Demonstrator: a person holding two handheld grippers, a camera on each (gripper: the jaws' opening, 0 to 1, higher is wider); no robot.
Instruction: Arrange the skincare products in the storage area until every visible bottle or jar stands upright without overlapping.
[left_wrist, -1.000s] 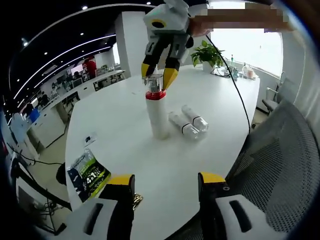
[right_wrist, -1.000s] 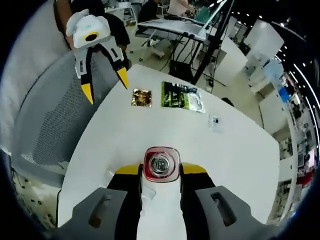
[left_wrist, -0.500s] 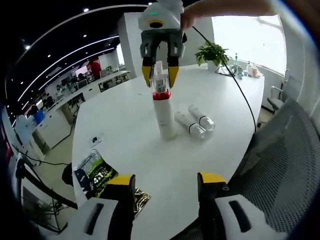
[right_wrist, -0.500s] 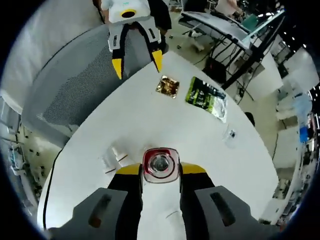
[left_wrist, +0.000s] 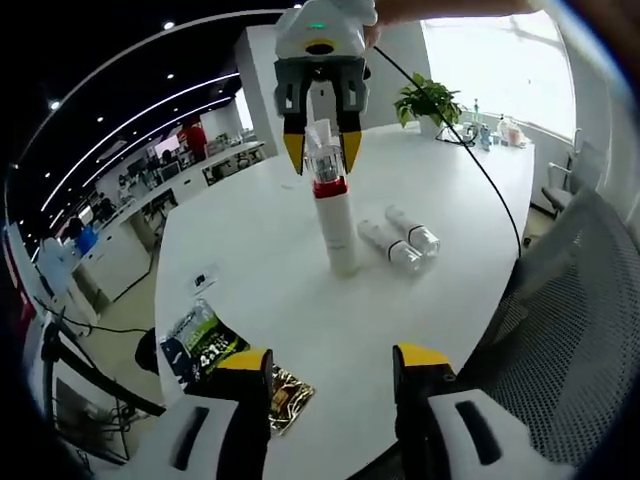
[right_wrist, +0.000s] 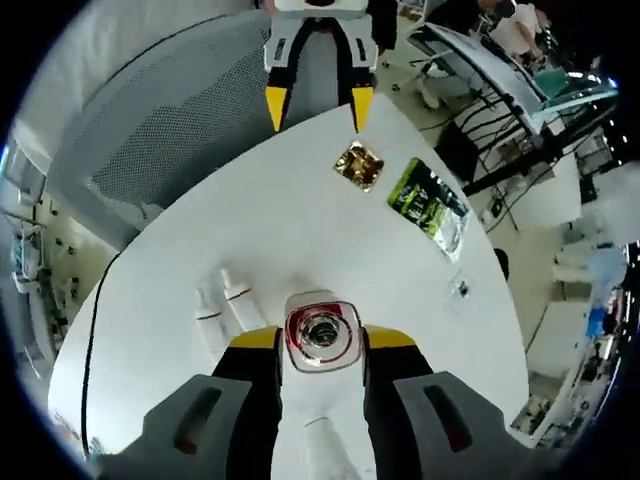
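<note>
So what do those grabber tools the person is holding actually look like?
Each is a white and grey plastic body with two dark jaws ending in yellow tips. The right gripper has a small green light on top and a black cable trailing from it. The left gripper has the same white shell and yellow-tipped jaws.

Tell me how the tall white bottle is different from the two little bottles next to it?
The tall white bottle stands upright; the two little bottles lie on their sides. The tall one is bigger and has a red band under its clear cap, which the right gripper has its jaws around; nothing touches the little ones. All sit on the white table.
</note>
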